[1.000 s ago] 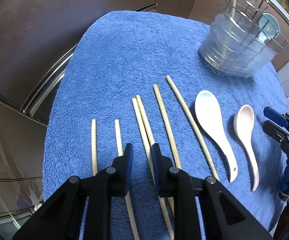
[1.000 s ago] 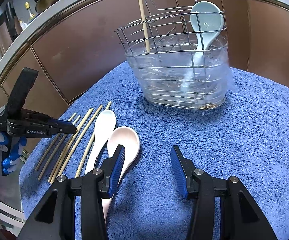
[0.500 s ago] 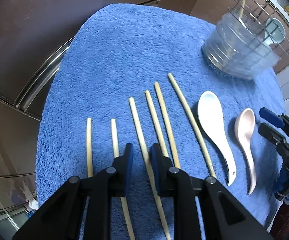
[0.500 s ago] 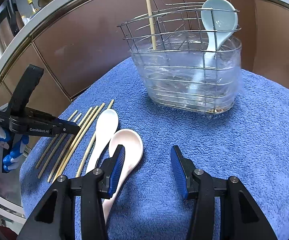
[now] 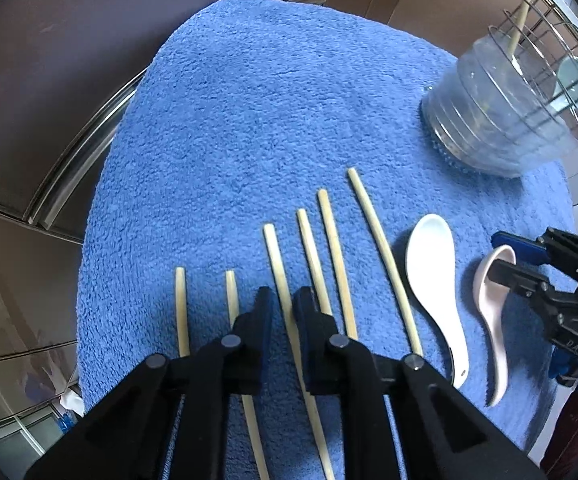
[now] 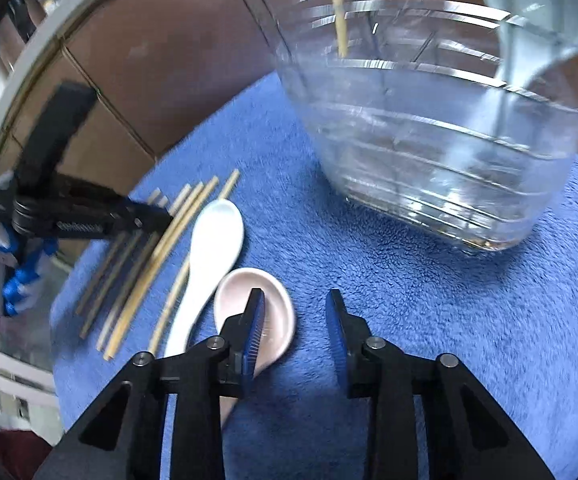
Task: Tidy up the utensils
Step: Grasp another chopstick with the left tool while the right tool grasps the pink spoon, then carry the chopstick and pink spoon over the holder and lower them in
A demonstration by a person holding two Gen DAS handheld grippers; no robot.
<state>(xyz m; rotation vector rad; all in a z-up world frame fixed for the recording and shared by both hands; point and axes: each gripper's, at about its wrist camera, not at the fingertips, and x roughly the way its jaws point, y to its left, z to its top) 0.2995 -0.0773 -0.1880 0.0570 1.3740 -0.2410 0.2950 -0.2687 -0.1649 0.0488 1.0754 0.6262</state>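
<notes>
Several pale wooden chopsticks lie side by side on a blue towel. My left gripper has its jaws narrowly apart, straddling one chopstick without clearly pinching it. A white spoon and a pink spoon lie to the right. My right gripper is open, its left finger over the pink spoon's bowl. The white spoon lies just left. The wire utensil holder holds one chopstick and a light blue spoon.
The towel covers a small raised surface; brown cabinet panels and a metal rail surround it. The holder stands at the towel's far right corner. The right gripper shows in the left wrist view, beside the pink spoon.
My left gripper has closed in around one chopstick. My right gripper has moved forward and down towards the pink spoon and the holder; its view is motion blurred.
</notes>
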